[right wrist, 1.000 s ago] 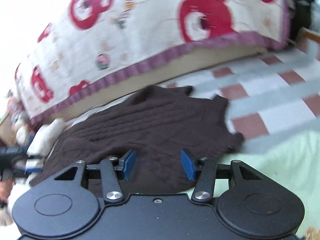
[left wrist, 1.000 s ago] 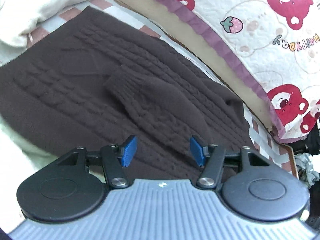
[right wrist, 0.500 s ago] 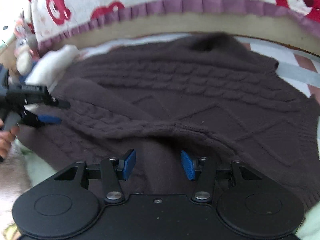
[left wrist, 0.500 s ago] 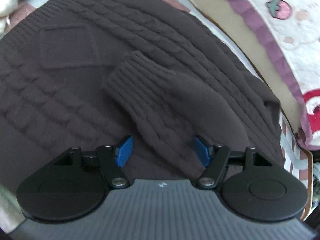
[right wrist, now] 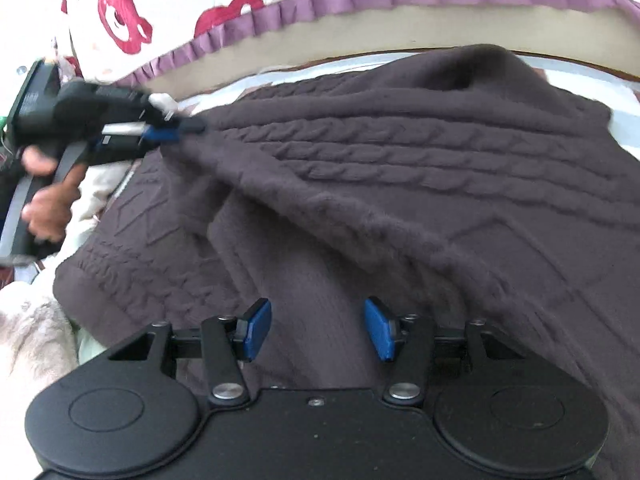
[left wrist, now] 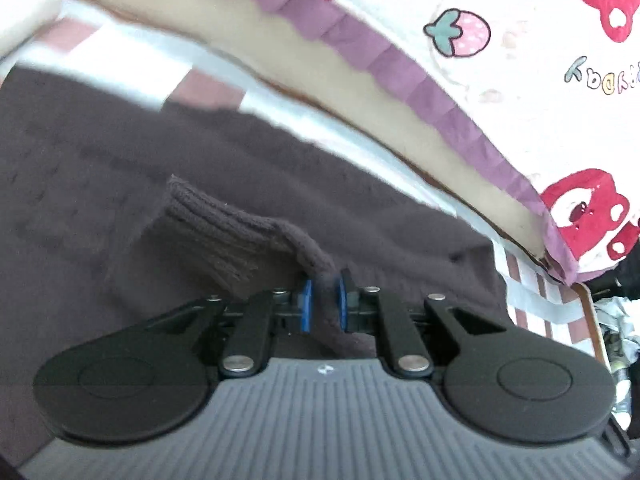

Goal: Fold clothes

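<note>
Sweater (right wrist: pixel 400 184), dark brown cable knit, lies spread right under both our tools on a checked sheet (left wrist: pixel 132 64). Our left hand-held gripper (left wrist: pixel 323 306) has its blue pads closing on the ribbed cuff (left wrist: pixel 240 236) of one sleeve, the knit pinched between them and lifted just ahead of the tips. Our right hand-held gripper (right wrist: pixel 318 330) hovers low over the body of the garment, jaws apart and easing wider, cloth below them but none clamped. Off to its left we see the other tool tugging the sleeve. Beyond lies a bear-print quilt (left wrist: pixel 520 40) with purple trim.
</note>
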Action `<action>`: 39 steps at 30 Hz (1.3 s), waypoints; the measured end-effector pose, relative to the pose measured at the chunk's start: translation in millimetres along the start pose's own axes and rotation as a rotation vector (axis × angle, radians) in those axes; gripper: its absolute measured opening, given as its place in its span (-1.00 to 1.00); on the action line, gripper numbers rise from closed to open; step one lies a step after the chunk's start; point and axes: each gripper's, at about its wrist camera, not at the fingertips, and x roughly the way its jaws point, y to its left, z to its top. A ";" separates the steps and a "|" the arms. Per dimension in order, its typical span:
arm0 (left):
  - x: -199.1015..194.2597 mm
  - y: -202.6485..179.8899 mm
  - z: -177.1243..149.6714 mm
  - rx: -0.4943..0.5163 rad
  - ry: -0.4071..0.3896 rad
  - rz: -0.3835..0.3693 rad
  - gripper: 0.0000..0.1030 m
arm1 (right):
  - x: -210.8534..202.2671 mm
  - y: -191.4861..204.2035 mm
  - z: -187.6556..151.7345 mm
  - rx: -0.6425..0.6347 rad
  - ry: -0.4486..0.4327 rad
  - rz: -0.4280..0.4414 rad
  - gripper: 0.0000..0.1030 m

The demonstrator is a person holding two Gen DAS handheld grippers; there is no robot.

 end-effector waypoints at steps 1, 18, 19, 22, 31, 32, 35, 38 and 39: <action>5.9 -1.0 5.8 0.009 -0.012 -0.003 -0.68 | 4.6 1.9 4.2 -0.005 0.005 -0.003 0.13; -22.4 52.7 -6.7 -0.046 0.101 0.134 0.19 | 13.6 6.2 33.8 0.047 -0.080 -0.205 0.13; -19.0 54.1 -8.4 -0.059 0.116 0.134 0.19 | 13.5 0.2 34.2 0.089 -0.090 -0.202 0.13; -8.3 53.4 -14.1 -0.045 0.135 0.172 0.24 | 13.7 -16.9 34.9 0.214 -0.118 -0.194 0.12; 24.4 22.1 -20.1 0.179 -0.015 0.272 0.71 | 11.9 10.1 -2.9 -0.009 -0.032 -0.125 0.19; 24.2 16.3 -19.0 0.218 -0.036 0.278 0.38 | 11.4 10.6 -3.5 -0.019 -0.027 -0.117 0.23; 11.8 -0.4 -14.4 0.336 -0.114 0.282 -0.71 | 9.6 11.2 -4.7 -0.046 -0.009 -0.091 0.28; -38.4 -2.4 -3.5 0.327 -0.252 0.272 -0.69 | 2.3 9.4 4.0 -0.060 0.112 0.043 0.24; -52.2 0.4 0.3 0.304 -0.280 0.282 -0.65 | -6.8 10.8 4.6 -0.089 0.106 0.056 0.24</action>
